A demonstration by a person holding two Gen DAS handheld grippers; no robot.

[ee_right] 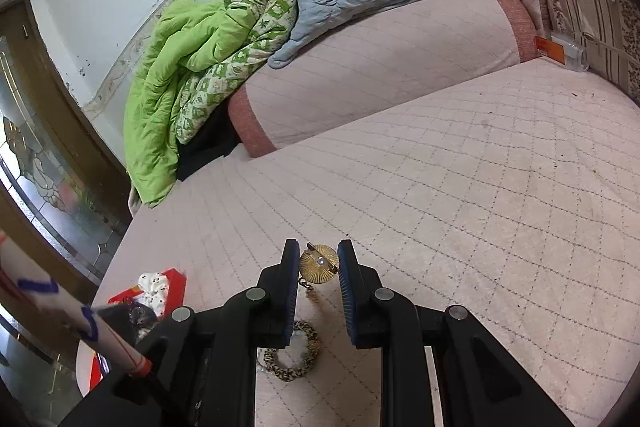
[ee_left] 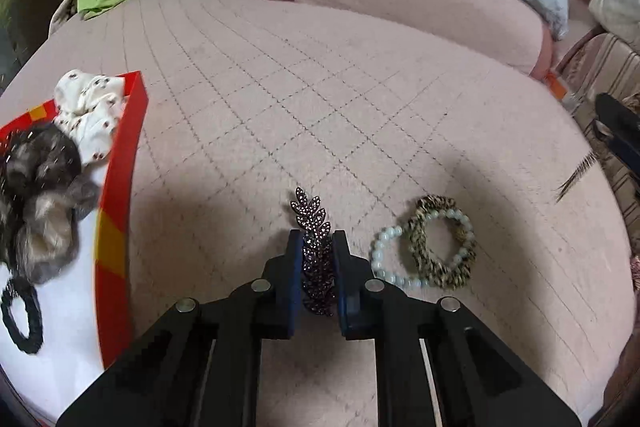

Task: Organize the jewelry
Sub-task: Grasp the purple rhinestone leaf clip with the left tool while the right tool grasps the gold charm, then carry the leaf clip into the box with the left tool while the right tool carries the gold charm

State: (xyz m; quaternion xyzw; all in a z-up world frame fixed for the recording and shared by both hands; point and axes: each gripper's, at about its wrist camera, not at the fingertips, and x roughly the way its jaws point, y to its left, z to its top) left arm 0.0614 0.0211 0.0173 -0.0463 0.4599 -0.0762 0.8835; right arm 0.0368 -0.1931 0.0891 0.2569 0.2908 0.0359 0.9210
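The left gripper [ee_left: 317,259] is clenched on a dark rhinestone leaf-shaped hair clip [ee_left: 316,255], above the pink quilted bed cover [ee_left: 320,99]. To its left sits the red cardboard box [ee_left: 120,187] of scrunchies. The right gripper [ee_right: 318,267] pinches a round gold fan-like brooch [ee_right: 319,264], apparently lifted. A leopard-print scrunchie [ee_left: 442,243] lies across a pale bead bracelet [ee_left: 386,251].

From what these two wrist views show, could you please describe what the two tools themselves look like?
Both look alike. The left tool and the right tool each have an angular matte black frame with two black fingers lined by ribbed blue pads. Round silver pins sit at the linkage joints, four visible per tool. Pale slots show between the black rails behind the fingers. No cables, sleeves or printed markings are visible on either.
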